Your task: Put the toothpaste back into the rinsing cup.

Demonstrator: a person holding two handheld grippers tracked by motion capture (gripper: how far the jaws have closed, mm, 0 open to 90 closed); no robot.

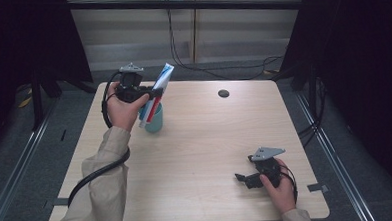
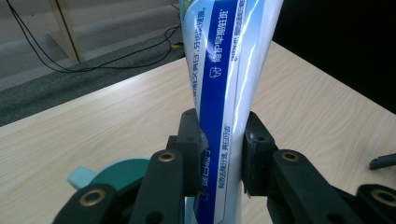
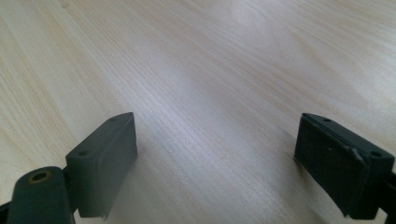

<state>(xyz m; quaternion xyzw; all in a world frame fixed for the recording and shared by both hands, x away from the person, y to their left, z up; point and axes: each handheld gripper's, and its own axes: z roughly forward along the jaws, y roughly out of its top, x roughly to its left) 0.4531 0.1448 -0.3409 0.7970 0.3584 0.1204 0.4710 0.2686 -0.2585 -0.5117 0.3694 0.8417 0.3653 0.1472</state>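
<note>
left hand-held gripper (image 2: 219,154) clamping toothpaste tube (image 2: 229,79), right hand-held gripper (image 3: 215,163) wide apart

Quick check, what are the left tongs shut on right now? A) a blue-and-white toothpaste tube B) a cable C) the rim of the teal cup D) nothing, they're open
A: in the left gripper view the left tongs clamp both sides of the blue-and-white toothpaste tube, whose lower end is at the teal cup in the high view; the right tongs stand open over the table.
</note>
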